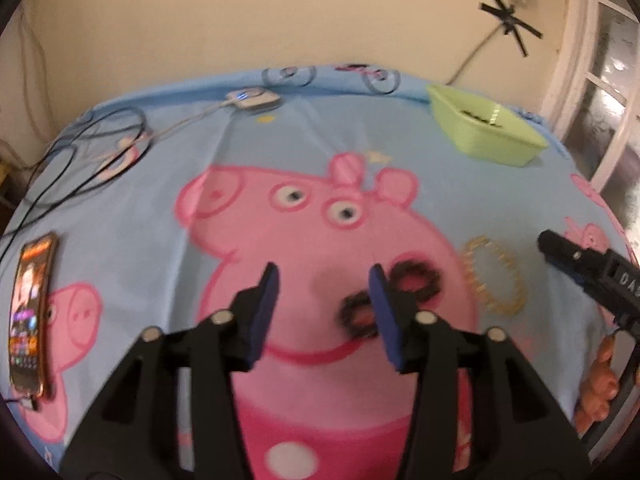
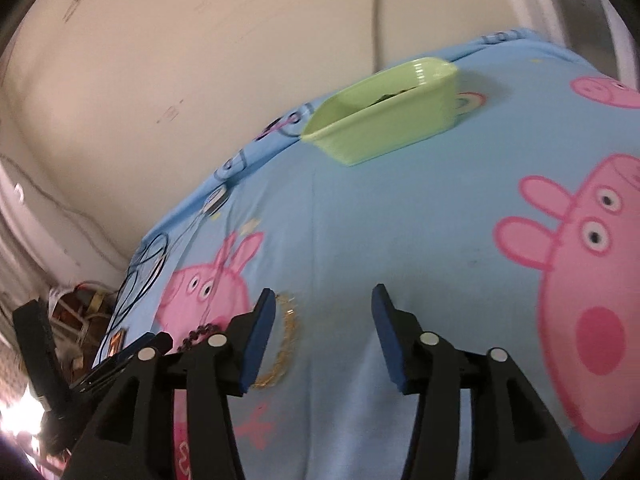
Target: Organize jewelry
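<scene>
Partly done, by my judgement: the green tray (image 1: 486,130) at the bed's far edge near the wall already holds something dark (too blurred to name). Left on the bedsheet (image 1: 312,136): two dark beaded bracelets (image 1: 416,278) and a gold necklace (image 1: 494,276). Left tongs (image 1: 322,312) and right tongs (image 2: 322,336) gape, empty. Open sheet lies between jewelry and tray.

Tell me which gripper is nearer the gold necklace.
Right. The right gripper hangs just beside the gold necklace, its left finger overlapping it; the left gripper sits farther off, over the dark bead bracelet.
</scene>
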The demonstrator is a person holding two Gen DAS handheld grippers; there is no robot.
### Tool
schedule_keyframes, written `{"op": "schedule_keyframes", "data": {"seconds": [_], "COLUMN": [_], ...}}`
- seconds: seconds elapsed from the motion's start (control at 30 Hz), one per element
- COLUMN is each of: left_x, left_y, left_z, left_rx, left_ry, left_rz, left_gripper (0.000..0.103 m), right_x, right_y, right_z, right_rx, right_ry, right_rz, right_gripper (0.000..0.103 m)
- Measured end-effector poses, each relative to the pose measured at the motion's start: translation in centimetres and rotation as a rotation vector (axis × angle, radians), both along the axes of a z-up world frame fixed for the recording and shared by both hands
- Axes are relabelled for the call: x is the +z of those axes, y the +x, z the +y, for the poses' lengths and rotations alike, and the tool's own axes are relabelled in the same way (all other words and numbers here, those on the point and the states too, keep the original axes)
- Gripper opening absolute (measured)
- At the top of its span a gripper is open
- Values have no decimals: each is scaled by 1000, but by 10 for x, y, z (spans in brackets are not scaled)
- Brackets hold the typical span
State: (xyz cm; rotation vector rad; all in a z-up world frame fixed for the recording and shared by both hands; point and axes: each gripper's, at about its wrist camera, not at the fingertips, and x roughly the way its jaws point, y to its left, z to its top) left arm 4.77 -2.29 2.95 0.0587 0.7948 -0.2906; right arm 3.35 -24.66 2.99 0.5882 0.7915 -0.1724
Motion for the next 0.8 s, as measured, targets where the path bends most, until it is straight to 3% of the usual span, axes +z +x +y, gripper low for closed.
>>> {"op": "schedule_keyframes", "data": {"seconds": [0.17,0.3,0.37,0.4,0.6,0.8], "left_x": [8,-1,-1,1,6,7], "left_y": [7,13,13,11,-3,-4], "left_z": [-29,-35,-34,-33,-41,-39], "left_rx": [-47,-47,-51,-45,-66,-61], "left_ry": [26,20,7,4,42,26], "left_rz": [-61,-46,-47,-64,-143,-141], "left_gripper": [55,55,55,55,55,55], "right_x": [9,11,-1,0,0,2], "right_y": [2,0,1,-1,-2,-4], "right_z": [-7,-20,-29,-32,-30,-30], "right_rx": [-35,-90,-101,-112,-101,-102], "right_ry": [-52,-96,-44,-33,-40,-40], "right_rz": [0,-14,27,6,3,-1], "right_gripper": [31,34,35,35,36,36]}}
